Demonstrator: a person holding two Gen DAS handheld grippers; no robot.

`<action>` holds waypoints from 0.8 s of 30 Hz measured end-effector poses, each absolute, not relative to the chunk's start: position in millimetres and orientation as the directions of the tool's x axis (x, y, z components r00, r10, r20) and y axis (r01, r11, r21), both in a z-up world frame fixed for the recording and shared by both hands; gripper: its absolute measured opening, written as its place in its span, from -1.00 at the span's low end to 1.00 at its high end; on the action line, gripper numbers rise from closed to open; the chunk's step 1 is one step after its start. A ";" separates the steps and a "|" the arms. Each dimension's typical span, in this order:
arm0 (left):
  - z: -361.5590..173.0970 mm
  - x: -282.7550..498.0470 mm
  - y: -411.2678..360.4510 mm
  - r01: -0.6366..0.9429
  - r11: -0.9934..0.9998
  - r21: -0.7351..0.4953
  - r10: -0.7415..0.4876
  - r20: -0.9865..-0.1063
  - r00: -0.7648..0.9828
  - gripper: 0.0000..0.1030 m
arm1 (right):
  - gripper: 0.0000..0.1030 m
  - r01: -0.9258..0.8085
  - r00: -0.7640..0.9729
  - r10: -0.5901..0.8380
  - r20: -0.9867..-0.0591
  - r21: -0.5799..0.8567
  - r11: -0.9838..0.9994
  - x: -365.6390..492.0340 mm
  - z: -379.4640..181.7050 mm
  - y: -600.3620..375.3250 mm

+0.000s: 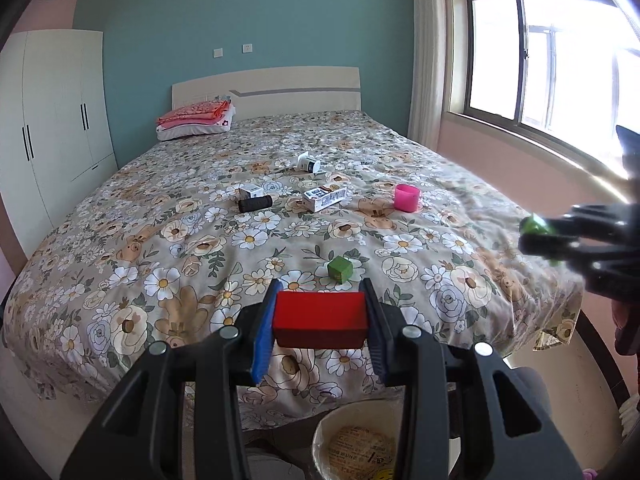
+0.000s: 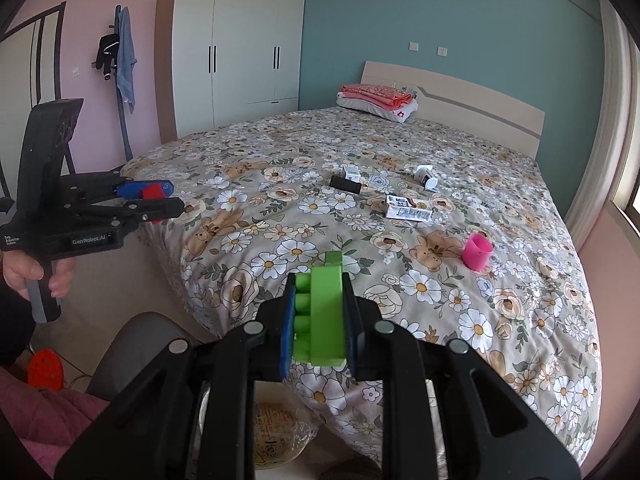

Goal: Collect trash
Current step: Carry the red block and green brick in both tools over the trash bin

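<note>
Trash items, held: red block [image 1: 320, 320], clamped between the blue pads of the left tool [image 1: 320, 326], above the near edge of the bed [image 1: 120, 240]; green brick [image 2: 320, 316], studs facing left, clamped in the right tool [image 2: 318, 328], jaws narrow, also above the bed's near edge.

Trash items, on the bed: green cube [image 1: 340, 269] near the foot; pink cup [image 1: 407, 197] upright toward the window side; long white carton [image 1: 324, 197] lying flat mid-bed; black cylinder [image 1: 255, 203] on its side, just beside a small white box [image 1: 251, 191]; white bottle [image 1: 309, 162] tipped over, farther toward the headboard [image 1: 280, 92].

Bin [image 1: 360, 440]: pale, lined, on the floor below both tools, printed wrapper inside.

Other: folded pink bedding [image 1: 196, 118] on a pillow at the head; white wardrobe [image 1: 60, 120] by the far wall; a person's hand [image 2: 36, 276] gripping the left tool's handle.
</note>
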State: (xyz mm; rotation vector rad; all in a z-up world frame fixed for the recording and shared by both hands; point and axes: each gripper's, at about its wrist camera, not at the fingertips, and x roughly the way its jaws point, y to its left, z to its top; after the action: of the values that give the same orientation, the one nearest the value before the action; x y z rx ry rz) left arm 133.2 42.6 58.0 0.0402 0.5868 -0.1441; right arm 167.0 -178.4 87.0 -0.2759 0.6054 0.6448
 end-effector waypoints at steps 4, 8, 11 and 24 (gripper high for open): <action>32.9 129.9 48.4 0.152 0.988 -0.021 -0.134 -0.599 0.790 -0.20 | -0.58 -0.638 0.597 0.480 -0.642 -0.017 0.770 163.9 60.1 -173.8; -0.1 129.7 51.2 0.156 0.987 -0.030 -0.137 -0.658 0.741 -0.20 | -0.58 -0.641 0.545 0.473 -0.692 0.020 0.767 161.8 25.0 -167.5; -27.5 130.1 52.3 0.160 0.986 -0.037 -0.140 -0.702 0.698 -0.20 | -0.58 -0.645 0.497 0.461 -0.736 0.042 0.763 159.1 -4.5 -160.5; -141.8 139.9 40.0 0.181 0.978 -0.105 -0.181 -0.855 0.485 -0.20 | -0.58 -0.643 0.268 0.396 -0.878 0.143 0.752 154.2 -137.0 -131.7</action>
State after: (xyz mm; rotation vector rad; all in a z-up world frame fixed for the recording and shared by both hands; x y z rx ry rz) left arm 139.9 40.0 -141.8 -0.0006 1.0409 -0.2204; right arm 154.2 -131.7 -137.0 -0.2629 1.0930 0.7120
